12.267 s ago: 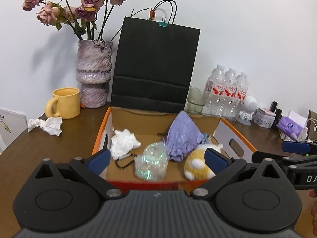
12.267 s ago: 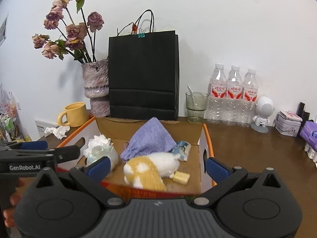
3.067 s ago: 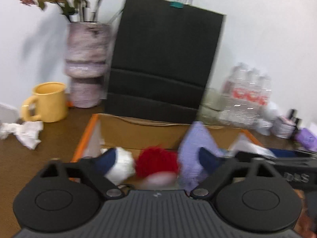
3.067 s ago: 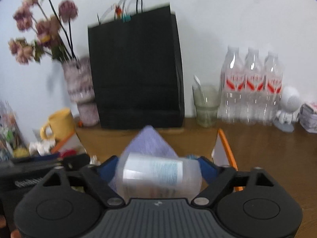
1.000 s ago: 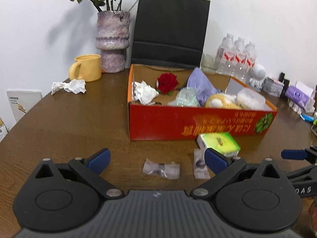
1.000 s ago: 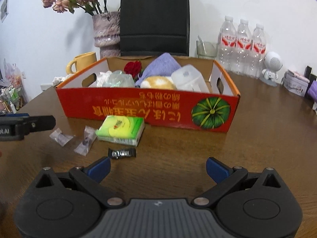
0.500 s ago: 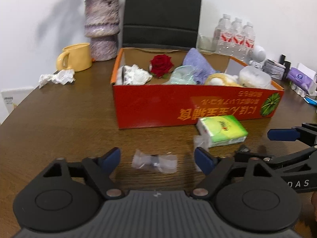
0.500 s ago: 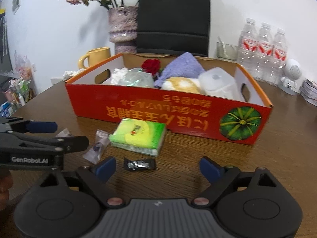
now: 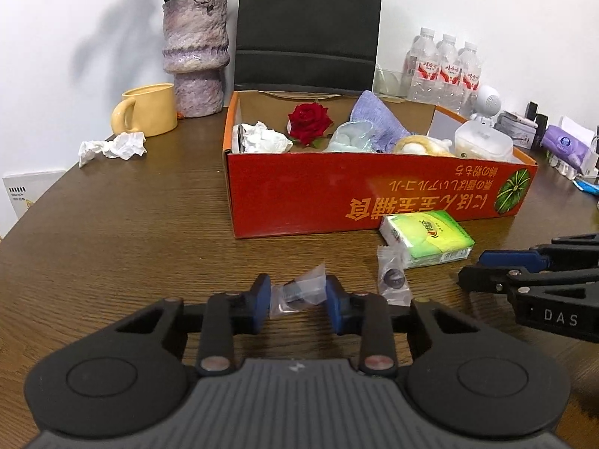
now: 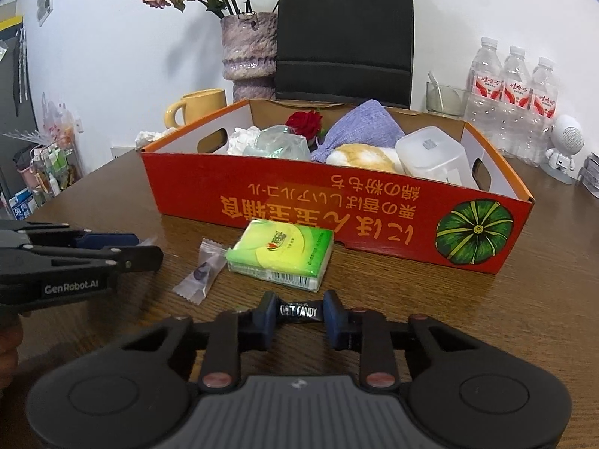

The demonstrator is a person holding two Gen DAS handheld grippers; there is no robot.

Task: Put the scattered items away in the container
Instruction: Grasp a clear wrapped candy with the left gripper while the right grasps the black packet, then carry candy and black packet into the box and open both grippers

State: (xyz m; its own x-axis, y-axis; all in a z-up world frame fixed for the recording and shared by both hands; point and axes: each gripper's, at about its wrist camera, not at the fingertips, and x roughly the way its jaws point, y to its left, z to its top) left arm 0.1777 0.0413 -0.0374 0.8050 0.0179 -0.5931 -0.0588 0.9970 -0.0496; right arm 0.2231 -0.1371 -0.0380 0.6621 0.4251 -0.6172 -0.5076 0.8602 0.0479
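The red cardboard box [image 9: 337,194] [image 10: 284,194] stands on the brown table and holds a red rose [image 9: 310,122], tissue, a purple cloth, a plush toy and a plastic tub [image 10: 434,157]. In front of it lie a green tissue pack [image 9: 425,237] [image 10: 282,252] and a clear-wrapped candy [image 9: 391,278] [image 10: 202,271]. My left gripper [image 9: 298,295] is shut on another clear-wrapped candy [image 9: 299,292] at table level. My right gripper [image 10: 298,312] is shut on a black-wrapped candy [image 10: 298,312] at table level.
A crumpled tissue [image 9: 112,146] and a yellow mug [image 9: 148,112] sit left of the box. A vase [image 9: 194,52], a black paper bag [image 9: 307,26], water bottles [image 9: 443,67] and small items stand behind and to the right.
Both grippers moved down and forward to the table. The left closed on the clear-wrapped candy and the right closed on the black-wrapped candy; half a second ago both were open.
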